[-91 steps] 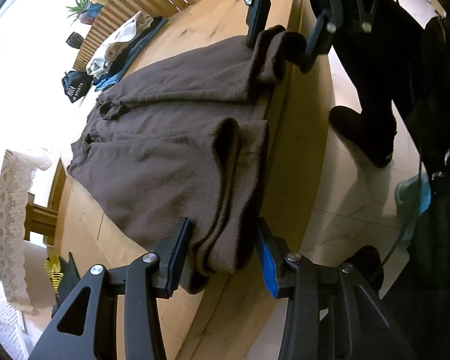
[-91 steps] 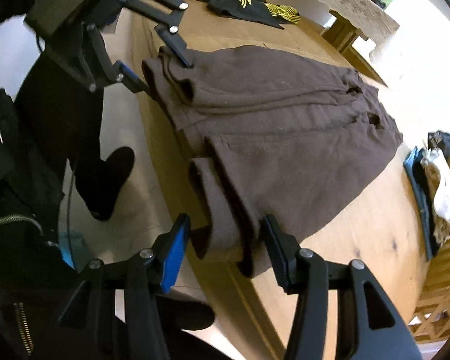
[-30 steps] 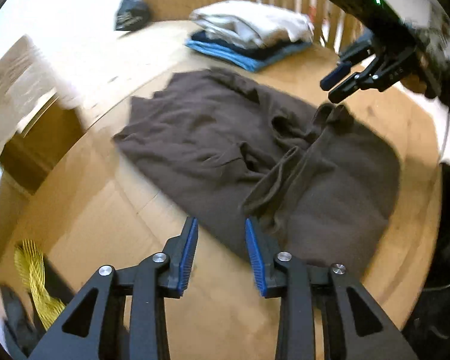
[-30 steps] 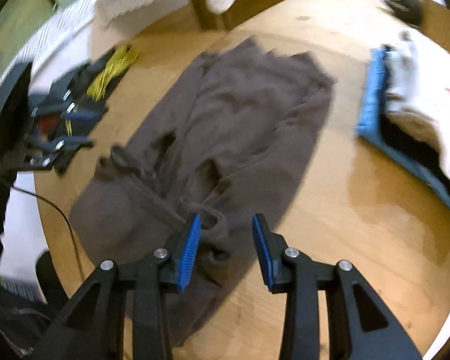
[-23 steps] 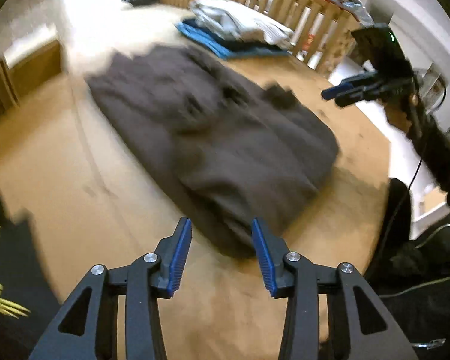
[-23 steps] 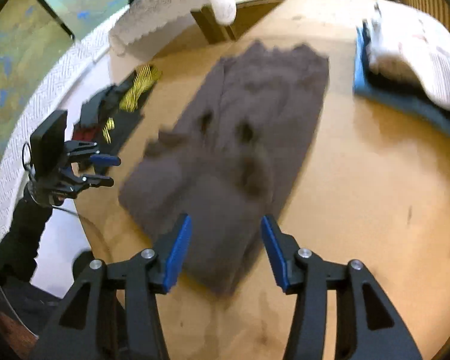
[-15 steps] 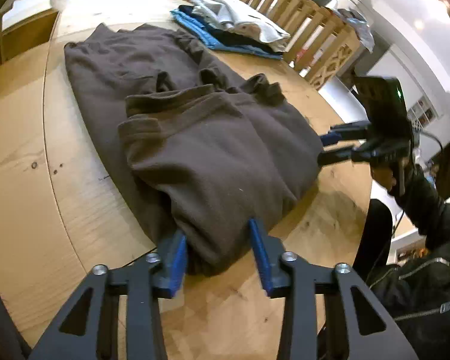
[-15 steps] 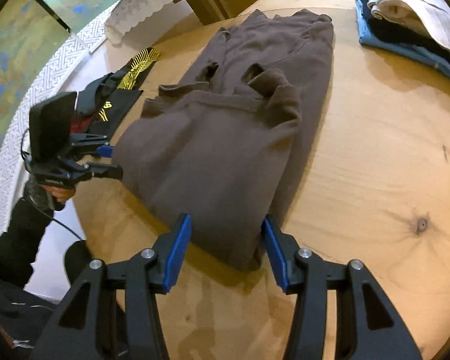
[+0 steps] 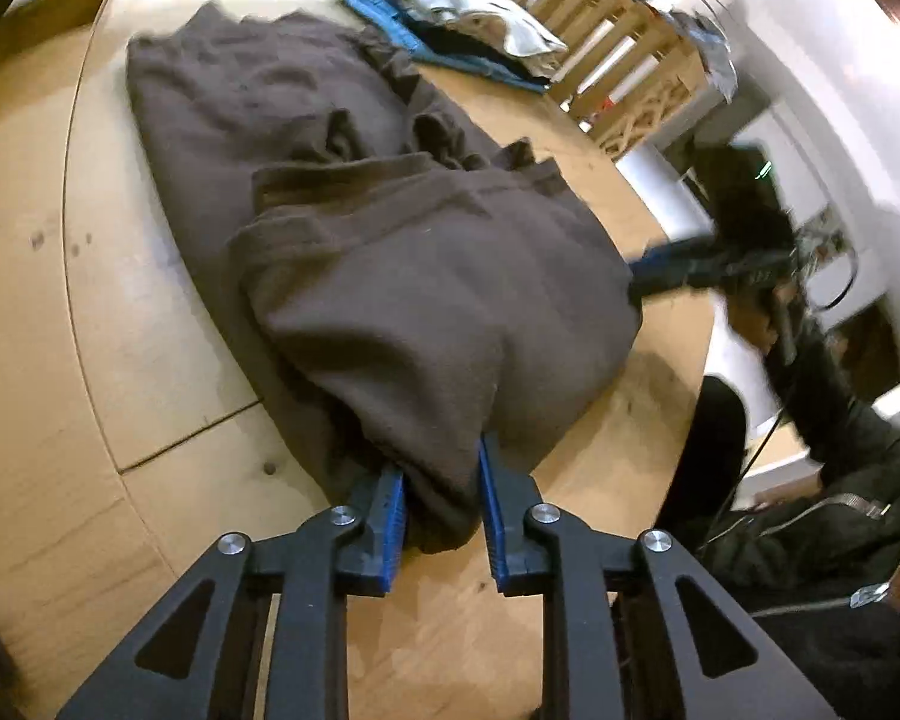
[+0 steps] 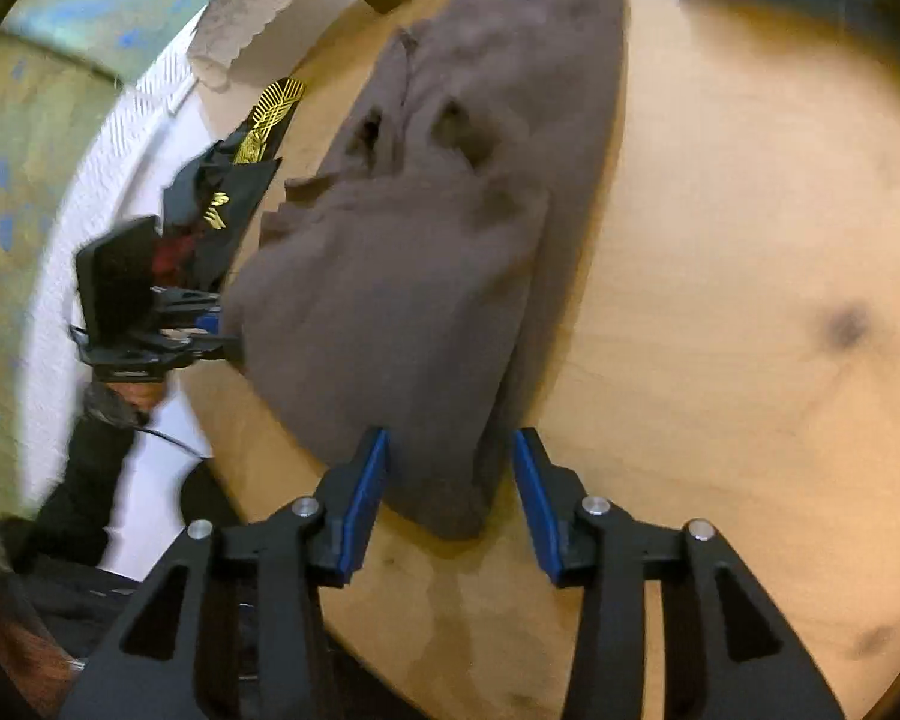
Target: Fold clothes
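The left gripper (image 9: 440, 507) is clamped on one near corner of the folded end of the brown trousers (image 9: 390, 252) on the round table (image 9: 24, 300), the right gripper's (image 10: 450, 495) jaws stand apart astride the other corner, and the trousers' long axis runs straight ahead from both.

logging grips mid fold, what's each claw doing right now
Left claw: shut on the brown garment.
Right claw: open around the garment's corner.
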Demonstrator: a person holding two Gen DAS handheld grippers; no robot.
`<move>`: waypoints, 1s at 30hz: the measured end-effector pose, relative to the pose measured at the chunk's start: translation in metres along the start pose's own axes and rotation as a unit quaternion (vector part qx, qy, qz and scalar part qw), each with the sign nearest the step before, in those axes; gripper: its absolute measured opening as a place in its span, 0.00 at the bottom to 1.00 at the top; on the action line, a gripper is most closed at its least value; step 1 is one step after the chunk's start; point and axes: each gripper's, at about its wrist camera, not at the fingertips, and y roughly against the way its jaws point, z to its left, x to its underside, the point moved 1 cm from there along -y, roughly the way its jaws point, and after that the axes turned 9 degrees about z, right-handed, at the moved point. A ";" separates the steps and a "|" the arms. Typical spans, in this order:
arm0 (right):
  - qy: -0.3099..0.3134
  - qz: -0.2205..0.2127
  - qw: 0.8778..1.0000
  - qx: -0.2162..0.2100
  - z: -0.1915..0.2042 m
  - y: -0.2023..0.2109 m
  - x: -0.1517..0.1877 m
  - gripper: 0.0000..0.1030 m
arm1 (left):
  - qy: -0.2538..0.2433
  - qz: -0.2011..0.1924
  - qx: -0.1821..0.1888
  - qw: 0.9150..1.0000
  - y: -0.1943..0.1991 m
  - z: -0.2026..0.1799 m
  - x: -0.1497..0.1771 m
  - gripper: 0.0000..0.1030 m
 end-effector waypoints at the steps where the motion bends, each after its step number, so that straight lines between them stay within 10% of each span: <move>1: 0.023 -0.026 0.999 0.032 0.010 0.011 -0.003 0.39 | 0.000 0.003 -0.002 1.000 -0.002 0.001 0.001 0.21; 13: 0.093 -0.029 0.978 0.186 0.051 -0.019 -0.090 0.21 | -0.021 -0.010 -0.029 0.999 -0.002 0.001 0.017 0.22; 17: 0.210 -0.036 0.967 0.141 0.128 -0.017 -0.108 0.52 | -0.050 -0.015 -0.055 0.997 0.001 -0.007 0.025 0.25; 30: 0.328 0.143 0.927 0.117 0.184 -0.127 -0.152 0.52 | -0.109 -0.021 -0.073 0.991 0.002 -0.011 0.041 0.28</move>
